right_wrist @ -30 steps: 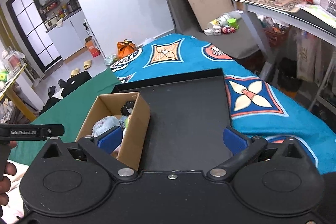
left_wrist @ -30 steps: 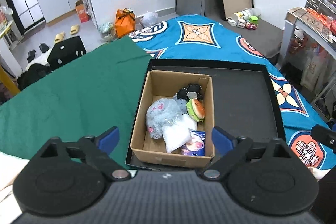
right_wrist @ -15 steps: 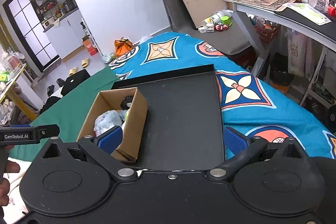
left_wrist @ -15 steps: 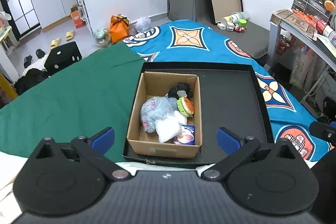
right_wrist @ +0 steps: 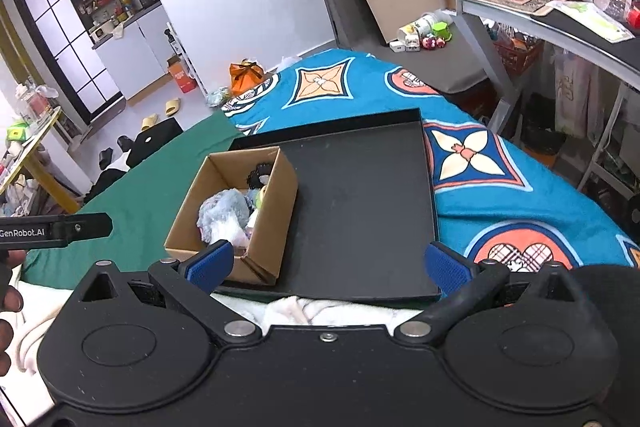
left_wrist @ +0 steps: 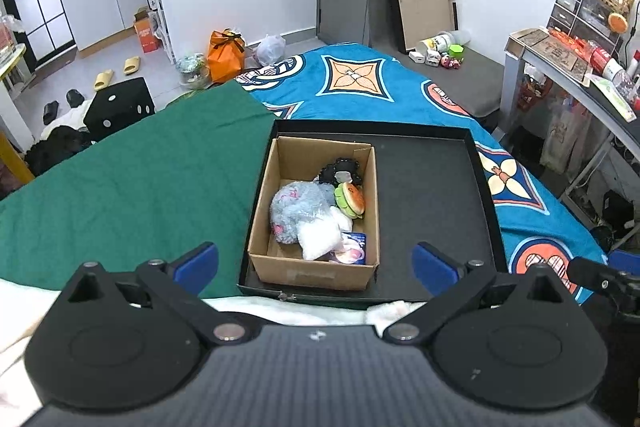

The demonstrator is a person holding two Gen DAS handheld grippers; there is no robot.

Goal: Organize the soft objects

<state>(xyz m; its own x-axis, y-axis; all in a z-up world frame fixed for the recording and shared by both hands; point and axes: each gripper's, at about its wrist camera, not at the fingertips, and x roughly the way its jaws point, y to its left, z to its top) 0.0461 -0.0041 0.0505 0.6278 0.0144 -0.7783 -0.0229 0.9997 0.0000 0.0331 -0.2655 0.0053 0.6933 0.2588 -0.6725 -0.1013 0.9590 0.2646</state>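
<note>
While both tools hang back above the near edge of the bed, nothing is in either grasp: the left tool (left_wrist: 316, 265) has its blue pads spread wide, and the right tool (right_wrist: 328, 263) is spread just as wide and empty.

All the soft objects sit inside the cardboard box (left_wrist: 316, 269), which stands in the left half of the black tray (left_wrist: 432, 203), against the tray's left wall. The tray's right half is bare. In the box, a fluffy grey-blue toy (left_wrist: 298, 207) lies at the middle, a white fluffy piece (left_wrist: 320, 241) just in front of it, a small burger-shaped plush (left_wrist: 350, 199) against the right wall, a black frilly item (left_wrist: 340, 171) toward the far right corner, and a small printed packet (left_wrist: 352, 247) in the near right corner. They touch and overlap one another.

By my reading, the step in hand is a pause between handling — either the box has been filled or unpacking onto the bare tray floor is about to begin; the pictures do not settle which.

If more sorting is wanted, the next move calls for one tool to come down into the box from above, pads kept spread, and close on a single piece — the burger plush looks easiest to reach. The box walls are high and the pile is tangled, so a neighbour may lift with it.
</note>
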